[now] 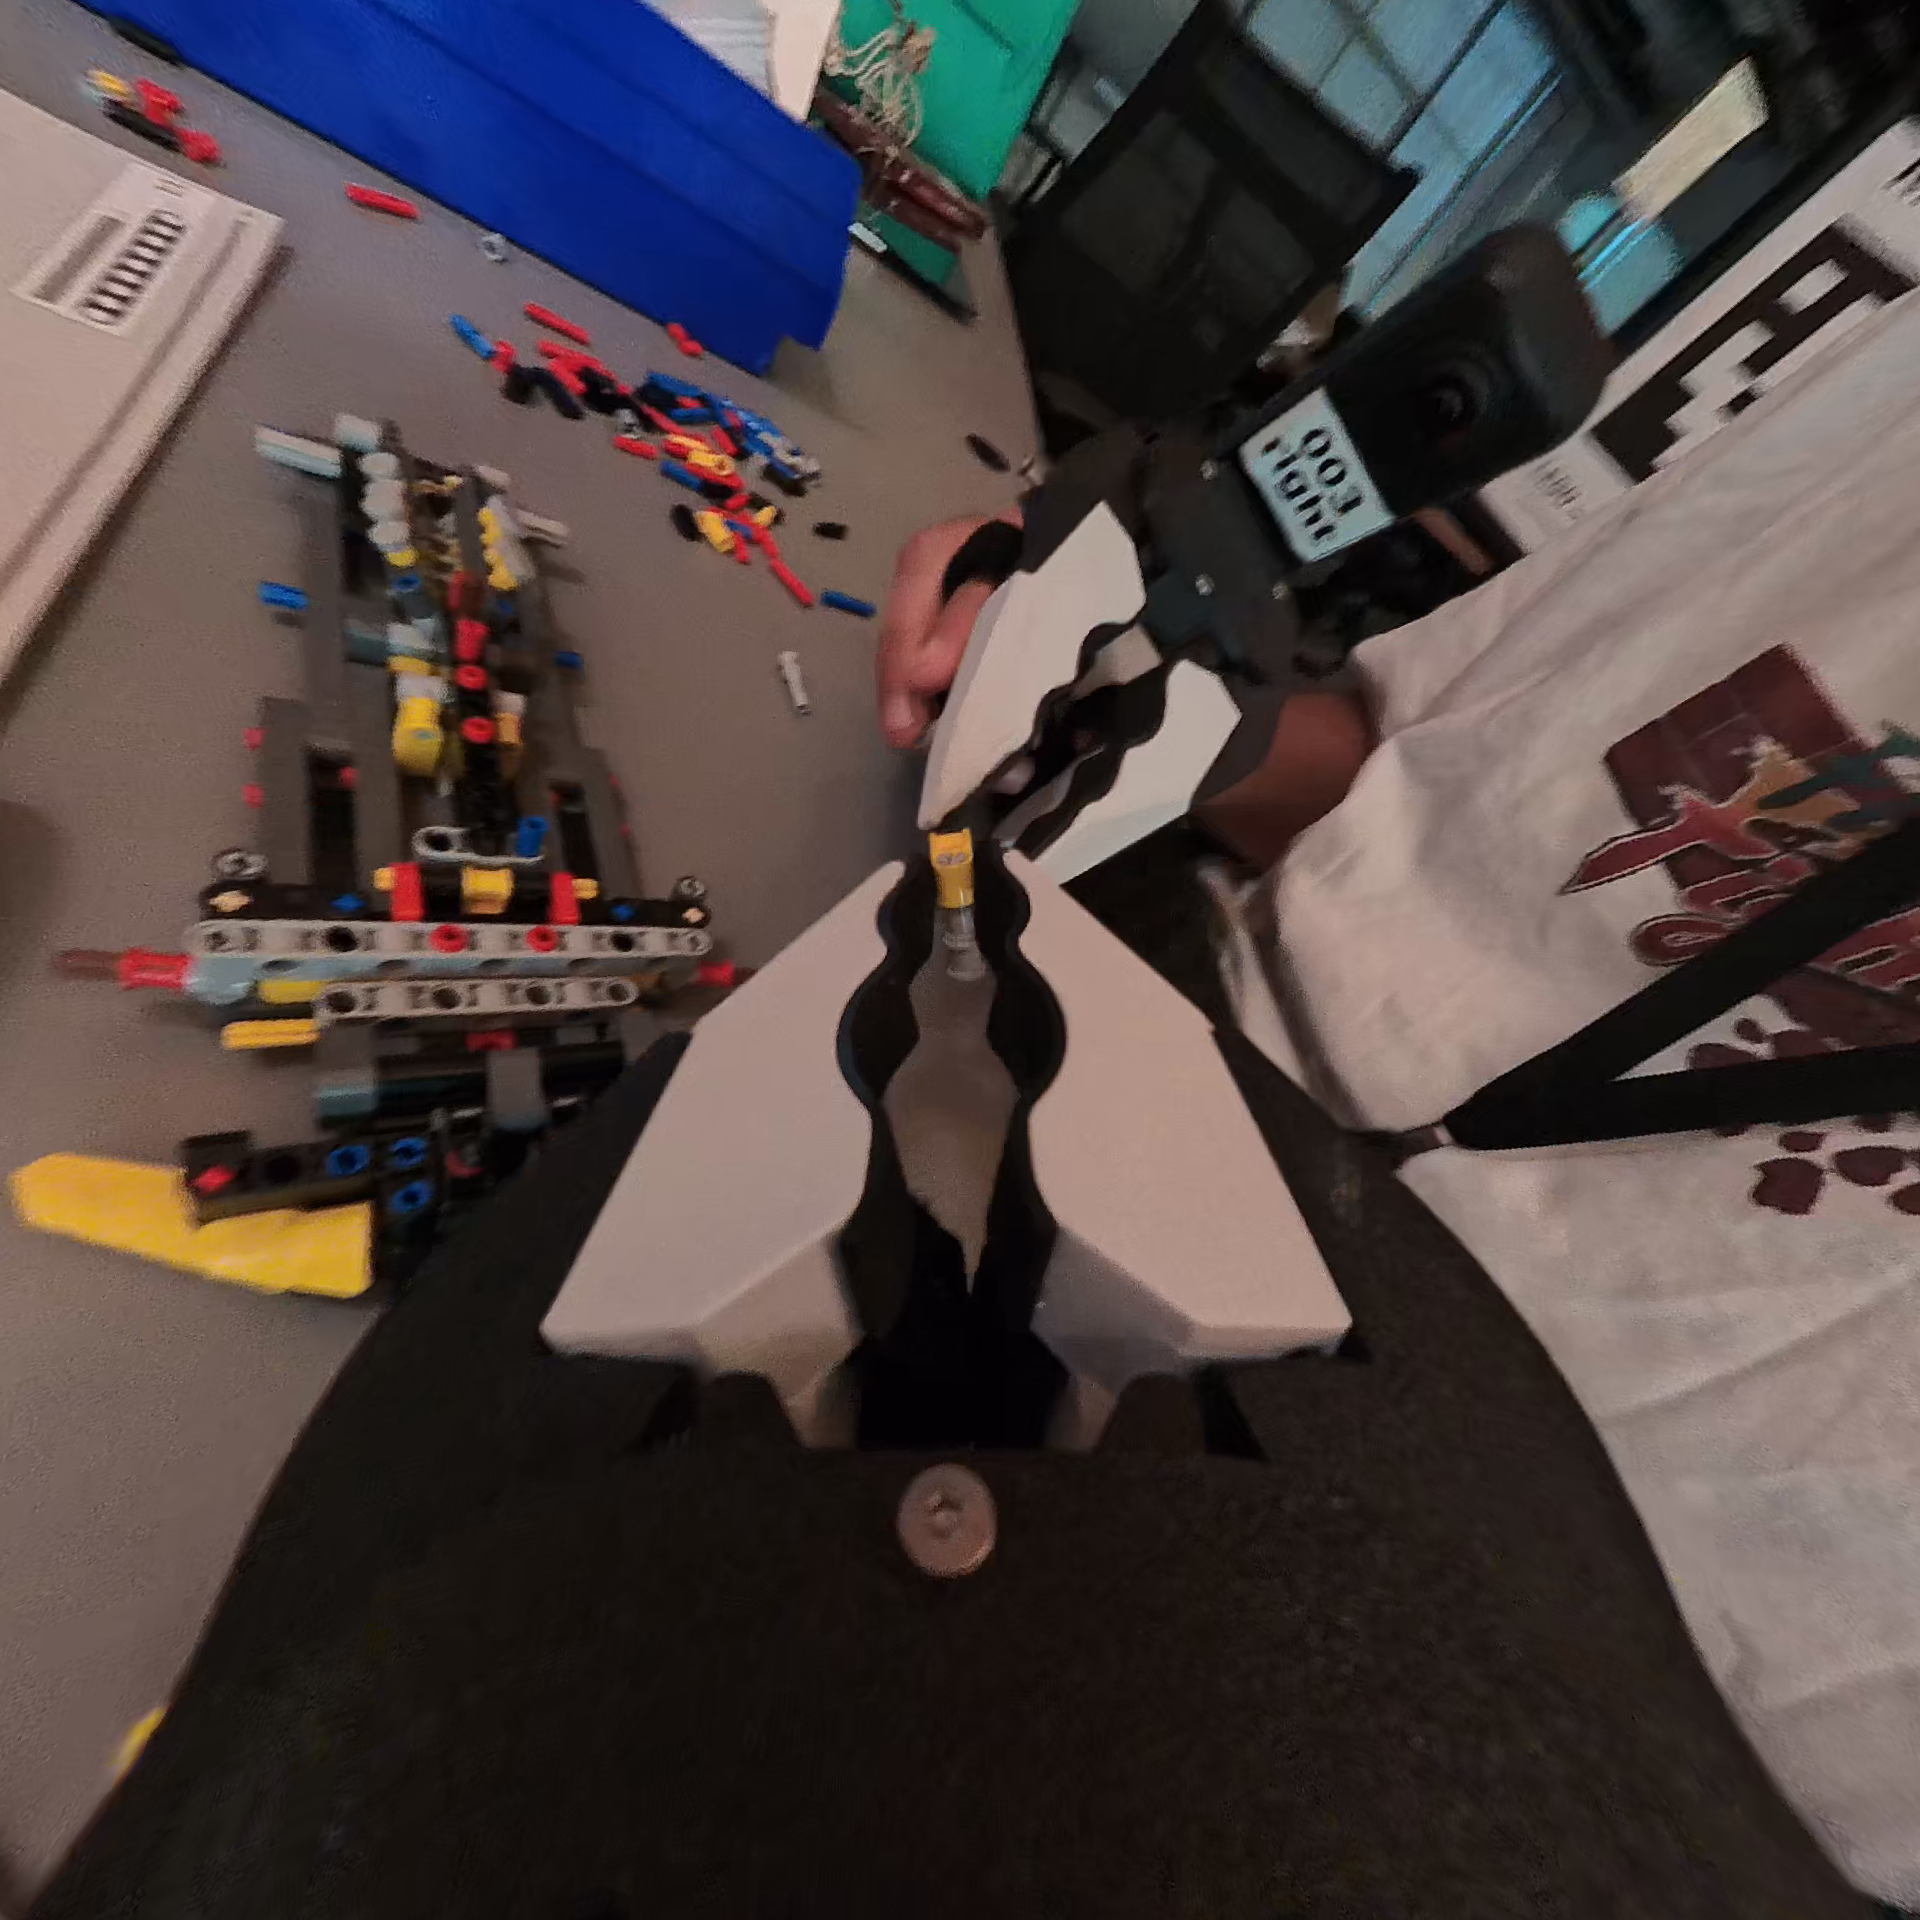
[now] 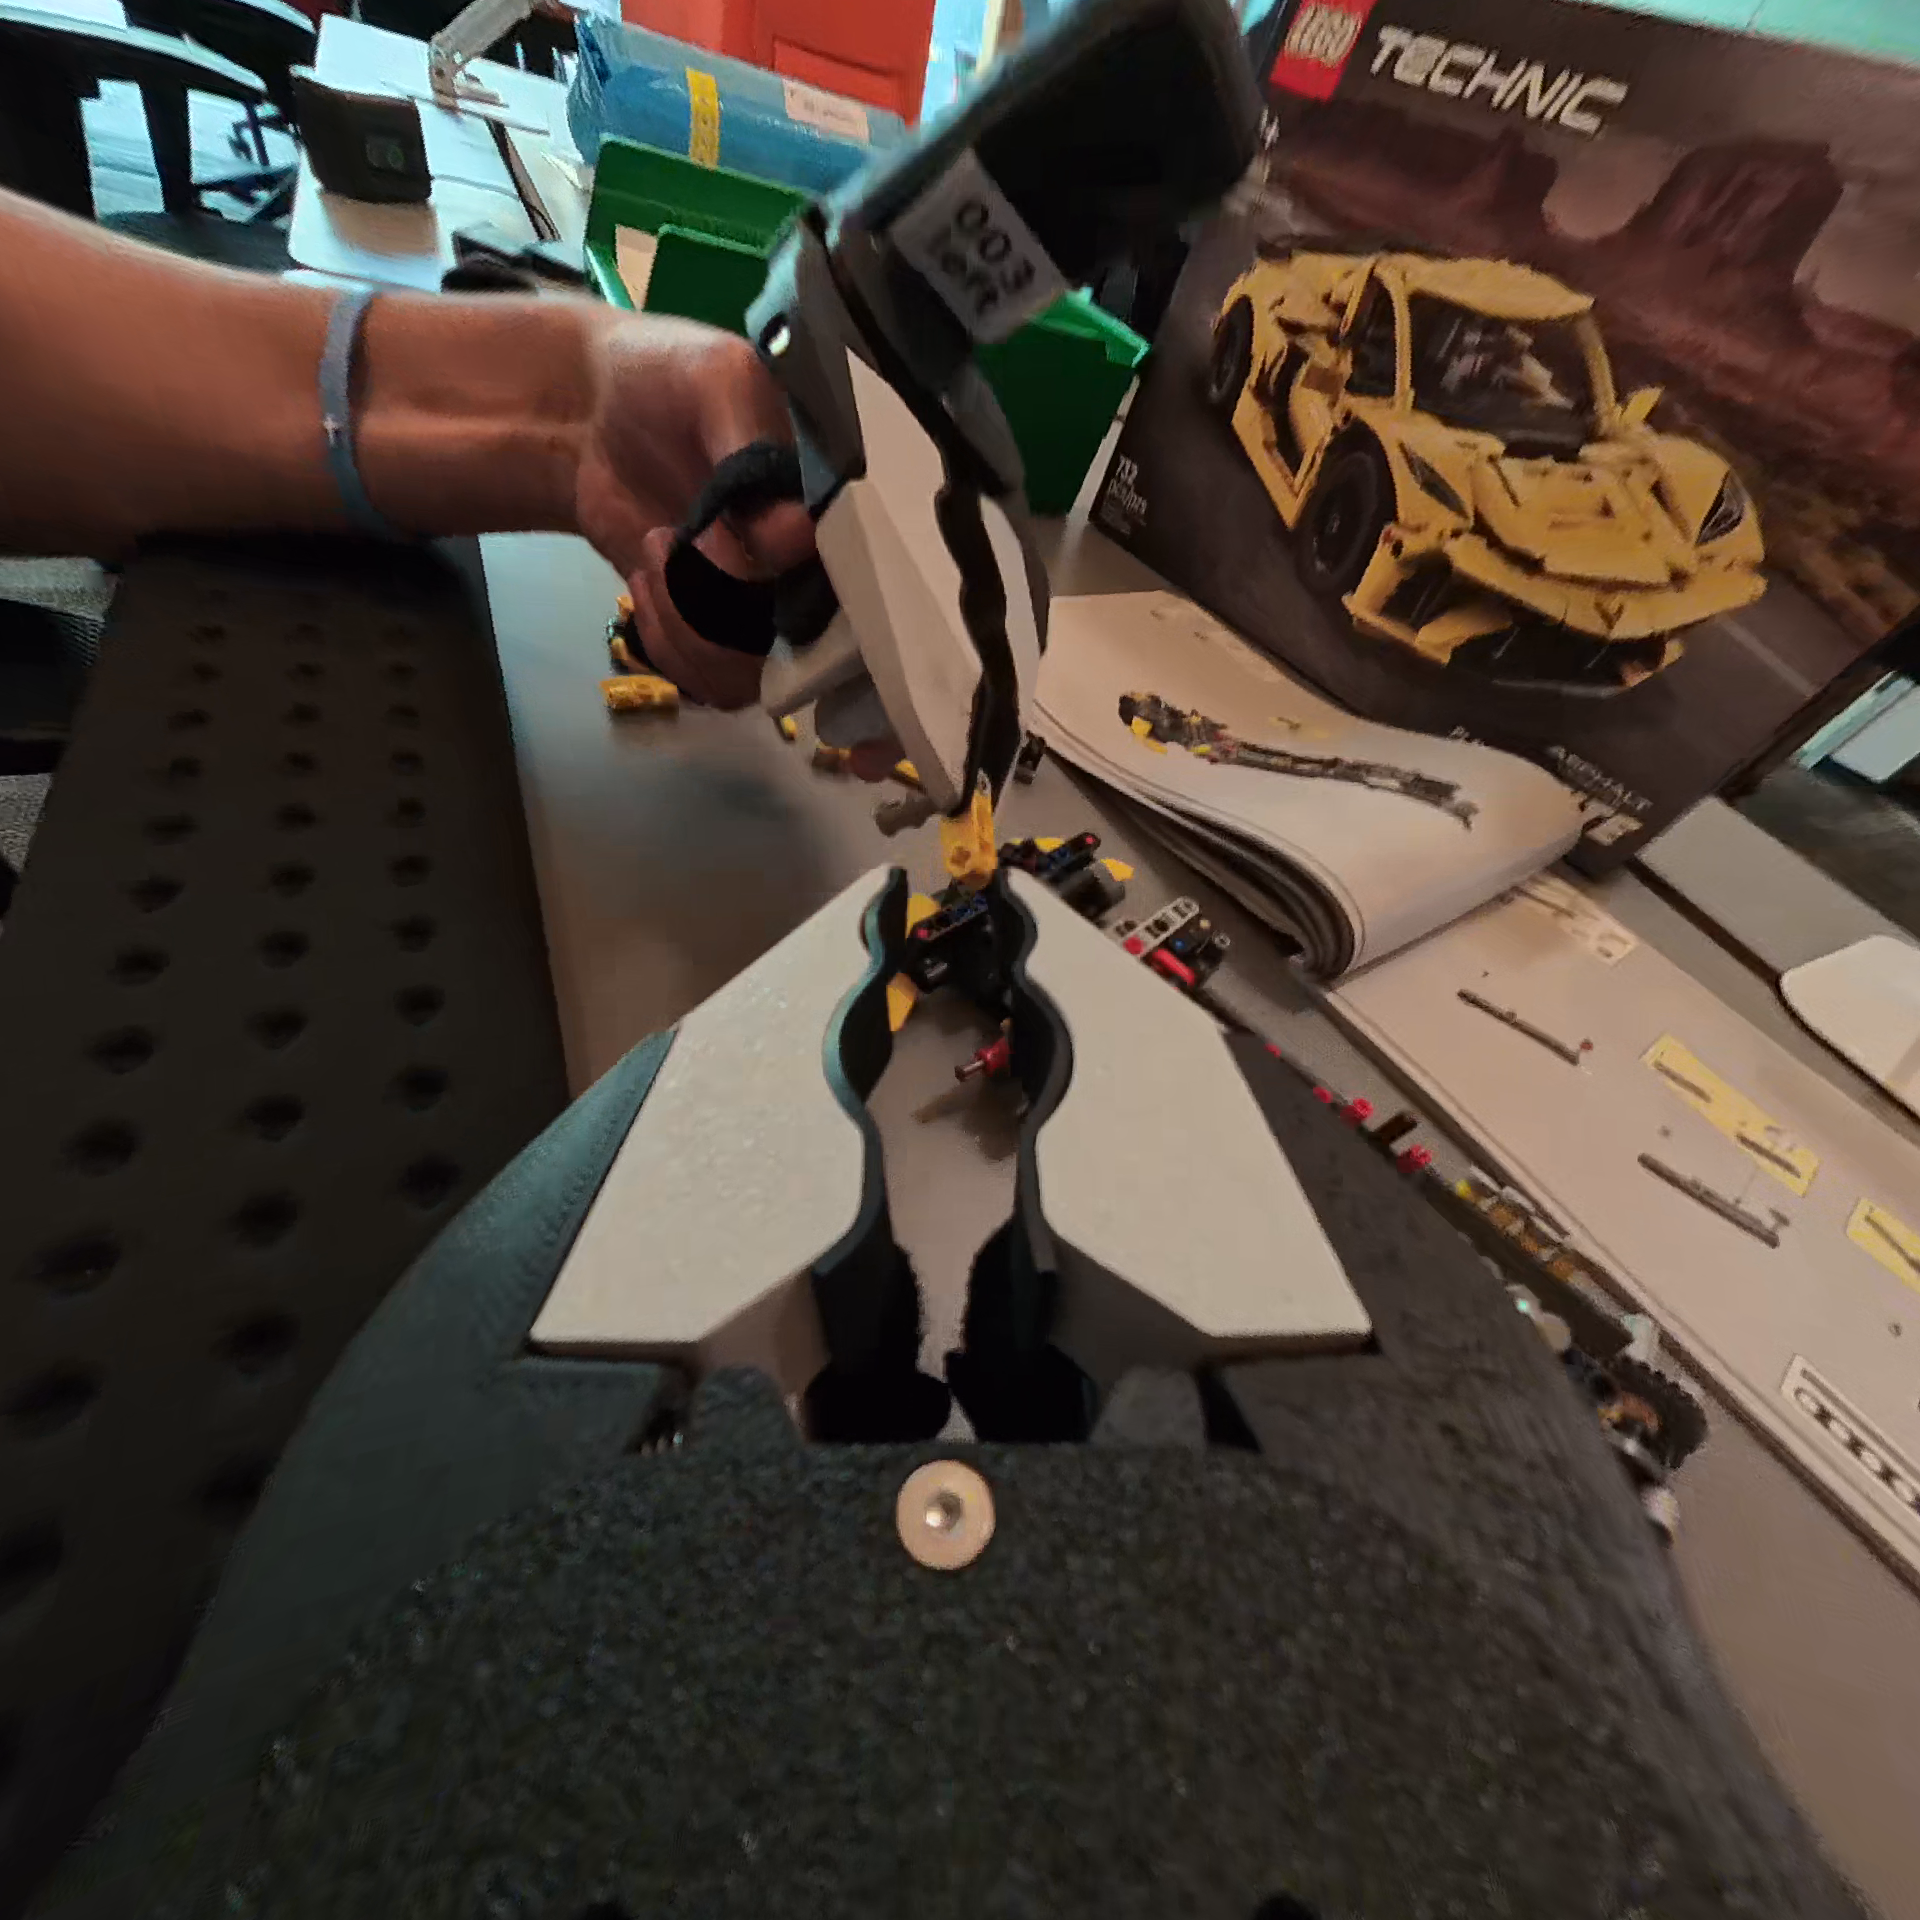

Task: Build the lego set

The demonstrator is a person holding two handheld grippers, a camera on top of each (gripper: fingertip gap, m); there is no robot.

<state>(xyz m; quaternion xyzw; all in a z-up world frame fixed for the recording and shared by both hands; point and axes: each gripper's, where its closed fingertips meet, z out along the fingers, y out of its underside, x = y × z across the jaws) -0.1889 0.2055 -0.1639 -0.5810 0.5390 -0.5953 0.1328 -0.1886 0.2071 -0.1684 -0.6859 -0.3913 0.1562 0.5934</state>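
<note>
My left tool (image 1: 954, 873) and right tool (image 2: 951, 883), both clenched, pinch one small, glossy yellow connector (image 1: 951, 864) at 12 o'clock.

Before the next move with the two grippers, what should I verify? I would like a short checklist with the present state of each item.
1. Left gripper grips the yellow connector: ok.
2. Grey pin fully seated in the connector: cannot tell, blurred.
3. Right gripper has a firm hold: cannot tell.
4. Both grippers' tips meet at the connector: ok.
5. Chassis lies flat on the table: ok.
6. Instruction booklet is open: ok.
</note>
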